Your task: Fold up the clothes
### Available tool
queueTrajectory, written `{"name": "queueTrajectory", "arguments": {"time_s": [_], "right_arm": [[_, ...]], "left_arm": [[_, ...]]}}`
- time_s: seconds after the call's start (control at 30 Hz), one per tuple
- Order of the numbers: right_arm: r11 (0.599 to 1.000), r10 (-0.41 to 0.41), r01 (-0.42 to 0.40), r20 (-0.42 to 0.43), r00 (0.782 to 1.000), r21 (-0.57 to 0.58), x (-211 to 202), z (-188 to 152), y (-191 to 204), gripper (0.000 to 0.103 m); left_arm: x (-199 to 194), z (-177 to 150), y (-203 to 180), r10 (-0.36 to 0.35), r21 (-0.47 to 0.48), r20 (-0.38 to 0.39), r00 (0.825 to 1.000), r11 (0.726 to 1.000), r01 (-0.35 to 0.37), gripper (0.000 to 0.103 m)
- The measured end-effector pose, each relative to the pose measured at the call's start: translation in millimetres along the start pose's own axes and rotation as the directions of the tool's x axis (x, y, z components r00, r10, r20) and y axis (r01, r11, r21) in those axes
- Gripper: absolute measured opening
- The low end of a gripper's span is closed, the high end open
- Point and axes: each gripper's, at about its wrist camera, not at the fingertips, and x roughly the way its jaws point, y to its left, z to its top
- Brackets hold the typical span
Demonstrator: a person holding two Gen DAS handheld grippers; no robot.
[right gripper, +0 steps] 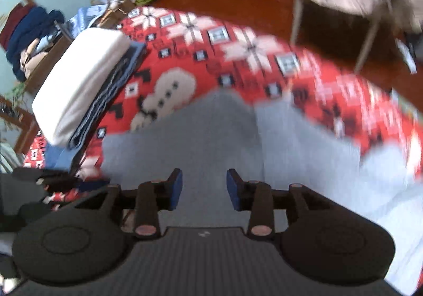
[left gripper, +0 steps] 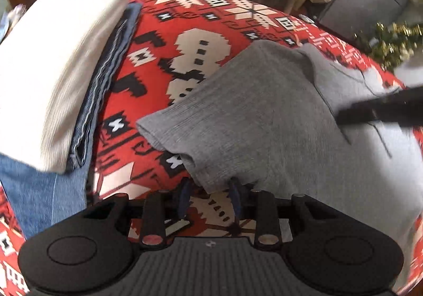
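The left gripper (left gripper: 210, 199) hangs with jaws parted at the edge of a grey shirt (left gripper: 264, 116), gripping nothing. The right gripper (right gripper: 204, 187) (blurred) gapes above it. The shirt lies on a red patterned blanket (left gripper: 185, 21), near stacked folded clothes (left gripper: 60, 71).

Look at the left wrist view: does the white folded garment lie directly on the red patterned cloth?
No. The white folded garment rests on a stack of folded denim, which lies between it and the red patterned cloth.
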Motion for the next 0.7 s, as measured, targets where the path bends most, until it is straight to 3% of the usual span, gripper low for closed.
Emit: {"name": "queueTrajectory", "arguments": {"time_s": [0.07,0.2,0.33,0.7], "right_arm": [[1.000,-0.001,0.002,-0.021,1.000,0.030,-5,-19,0,0.044],[0.995,-0.003,0.009,-0.060,0.998,0.098,-11,-49,-1,0.053],[0.989,-0.005,0.017,-0.079,0.997,0.147,-12,-69,-6,0.053],[0.974,0.012,0.003,-0.065,0.998,0.227,-19,-89,-15,0.060]], "left_arm": [[1,2,-4,0.002,0.024,-0.005,1.000,1.000,-0.002,0.034],[0,10,-2,-0.030,-0.069,-0.012,0.999,0.997,0.029,0.033],[-10,20,-2,-0.071,-0.122,0.016,0.997,0.990,0.073,0.030],[-3,31,-31,-0.077,0.036,0.024,0.997,0.996,0.076,0.033]]}}
